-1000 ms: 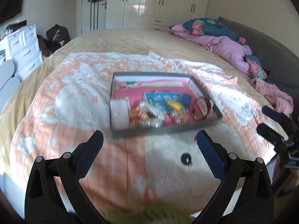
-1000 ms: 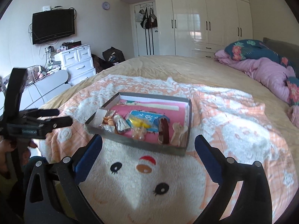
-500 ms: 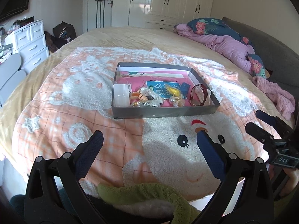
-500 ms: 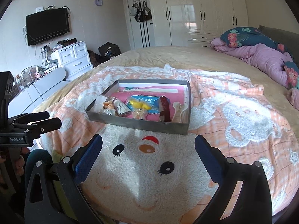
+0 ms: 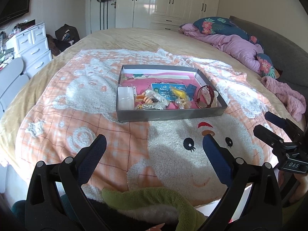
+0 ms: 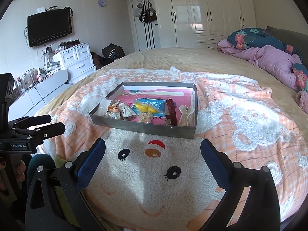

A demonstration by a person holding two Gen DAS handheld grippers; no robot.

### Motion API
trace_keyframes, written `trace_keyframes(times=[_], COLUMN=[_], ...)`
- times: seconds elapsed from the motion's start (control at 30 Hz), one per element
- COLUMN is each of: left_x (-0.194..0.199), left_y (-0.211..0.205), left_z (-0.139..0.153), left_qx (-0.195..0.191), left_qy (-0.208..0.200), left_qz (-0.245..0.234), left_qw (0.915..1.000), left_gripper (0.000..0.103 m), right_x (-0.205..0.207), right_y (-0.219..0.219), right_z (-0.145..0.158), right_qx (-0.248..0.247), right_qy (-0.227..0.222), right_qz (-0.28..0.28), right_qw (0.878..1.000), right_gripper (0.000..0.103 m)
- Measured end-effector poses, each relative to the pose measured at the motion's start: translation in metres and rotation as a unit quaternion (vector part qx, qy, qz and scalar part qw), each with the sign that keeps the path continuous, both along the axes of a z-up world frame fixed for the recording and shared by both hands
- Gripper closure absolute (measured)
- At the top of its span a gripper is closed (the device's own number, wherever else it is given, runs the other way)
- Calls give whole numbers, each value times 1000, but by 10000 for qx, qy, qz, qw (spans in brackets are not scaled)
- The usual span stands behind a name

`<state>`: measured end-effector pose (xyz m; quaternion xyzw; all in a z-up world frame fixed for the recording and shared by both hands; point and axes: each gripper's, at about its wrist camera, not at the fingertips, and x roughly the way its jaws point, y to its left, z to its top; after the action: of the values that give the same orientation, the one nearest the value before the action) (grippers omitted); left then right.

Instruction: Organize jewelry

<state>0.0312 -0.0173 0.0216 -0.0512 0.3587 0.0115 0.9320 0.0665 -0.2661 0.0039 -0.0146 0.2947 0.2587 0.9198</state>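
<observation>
A shallow grey box (image 5: pixel 169 114) (image 6: pixel 144 128) with a pink floor lies on the bed's fleece blanket. Inside sit a clear plastic case (image 5: pixel 126 98), orange beads (image 5: pixel 147 100), small clear packets (image 6: pixel 126 111), a yellow piece (image 5: pixel 179 92) (image 6: pixel 143 106), pearl earrings (image 5: pixel 180 103), a dark red watch (image 5: pixel 207 96) (image 6: pixel 171 111) and a cream hair clip (image 6: pixel 184 113). My left gripper (image 5: pixel 154 144) is open and empty, well short of the box. My right gripper (image 6: pixel 153 148) is open and empty too, just before the box's near wall.
The peach and white blanket (image 5: pixel 77 115) covers the near half of the bed. Pink bedding and floral pillows (image 6: pixel 269 57) lie at the far right. White drawers (image 6: pixel 77 59) and a wall television (image 6: pixel 49 27) stand left. A green plush (image 5: pixel 154 196) lies at the near edge.
Both grippers have drawn back and lifted, so the box appears farther away and more of the blanket's face pattern shows. Both stayed open. Nothing in the box moved.
</observation>
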Motion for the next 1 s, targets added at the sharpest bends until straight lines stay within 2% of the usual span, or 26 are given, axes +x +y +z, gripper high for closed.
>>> trace_keyframes(times=[1.0], left_x=[-1], left_y=[2], left_z=[3], left_qx=[42], left_qy=[-8], left_qz=[78], left_qw=[10000], left_gripper=[9], right_x=[0], right_y=[-4], right_z=[1], right_qx=[-1], right_qy=[3], right_qz=[1], right_qw=[10000], right_gripper=[5])
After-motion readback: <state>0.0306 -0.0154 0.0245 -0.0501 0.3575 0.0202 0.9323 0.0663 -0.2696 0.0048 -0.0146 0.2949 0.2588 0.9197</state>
